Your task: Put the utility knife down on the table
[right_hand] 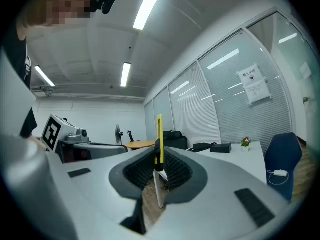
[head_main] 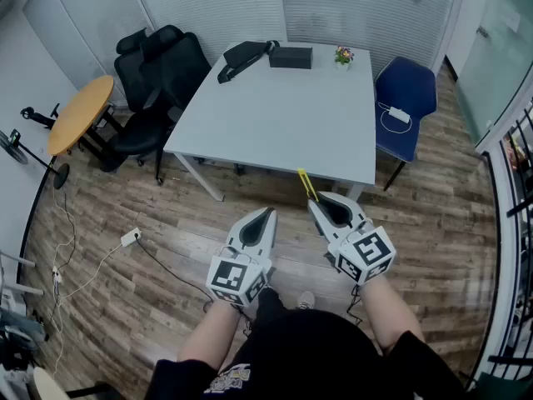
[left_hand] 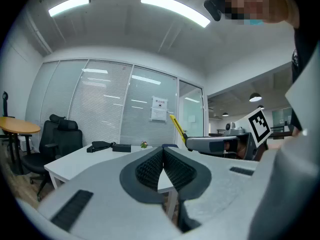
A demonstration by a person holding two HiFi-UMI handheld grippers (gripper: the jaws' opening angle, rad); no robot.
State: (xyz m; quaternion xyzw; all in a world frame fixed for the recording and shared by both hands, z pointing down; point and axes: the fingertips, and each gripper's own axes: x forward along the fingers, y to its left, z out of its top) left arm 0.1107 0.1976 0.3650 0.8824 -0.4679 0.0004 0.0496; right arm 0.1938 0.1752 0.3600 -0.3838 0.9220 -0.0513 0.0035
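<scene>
A yellow utility knife (head_main: 306, 183) sticks up from my right gripper (head_main: 315, 202), which is shut on it. In the right gripper view the knife (right_hand: 159, 136) stands upright between the ribbed pads. Both grippers hover over the wood floor just in front of the white table's (head_main: 275, 123) near edge. My left gripper (head_main: 265, 215) is beside the right one, shut with nothing between its pads (left_hand: 150, 166). From the left gripper view the knife (left_hand: 176, 126) shows slanting above the right gripper (left_hand: 210, 144).
On the table's far end lie a black bag (head_main: 241, 55), a black box (head_main: 291, 57) and a small flower pot (head_main: 343, 56). A black office chair (head_main: 158, 82) and round wooden table (head_main: 79, 113) stand left, a blue chair (head_main: 405, 107) right. Cables (head_main: 129, 238) cross the floor.
</scene>
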